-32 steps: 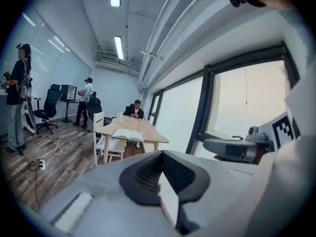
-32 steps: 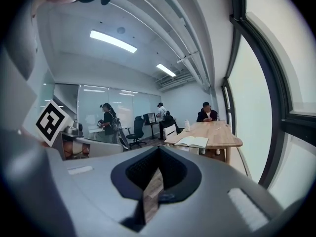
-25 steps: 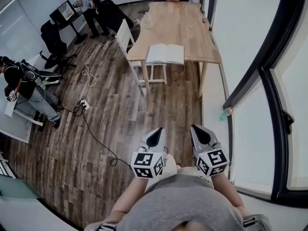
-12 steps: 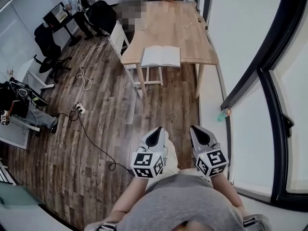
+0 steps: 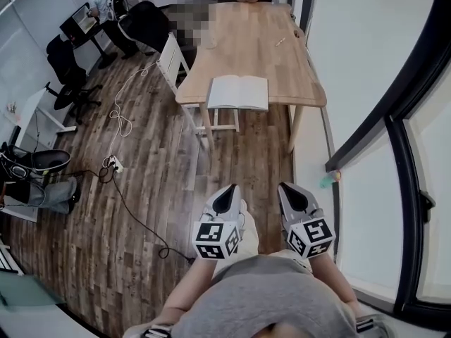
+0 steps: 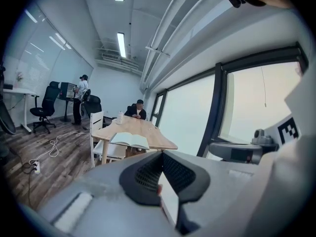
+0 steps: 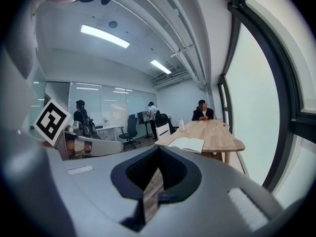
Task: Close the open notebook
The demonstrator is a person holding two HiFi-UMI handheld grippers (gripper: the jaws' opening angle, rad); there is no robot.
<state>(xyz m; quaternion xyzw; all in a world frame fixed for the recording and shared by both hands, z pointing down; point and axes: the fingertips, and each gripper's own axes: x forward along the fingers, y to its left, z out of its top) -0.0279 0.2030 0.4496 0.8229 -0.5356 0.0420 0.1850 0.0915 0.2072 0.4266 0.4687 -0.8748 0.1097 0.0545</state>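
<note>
Notebook (image 5: 239,92) lies open with its pages up at the near edge of the wooden table (image 5: 262,44), in the upper middle of the head view; both leaves are spread flat and neither is folded over, so the closing itself is not yet begun; the left gripper (image 5: 230,192) and the right gripper (image 5: 292,192) sit low in the frame, side by side in front of the person's body, well apart from the table with a stretch of dark wood floor (image 5: 239,160) between; each gripper view shows its own jaws brought together at the tips with nothing between them, and the notebook small and far beyond; neither gripper touches anything; I judge the task to be at the approach, with all the real work left: reaching the table, getting a jaw tip under one leaf or cover, and swinging it over onto the other half.
</note>
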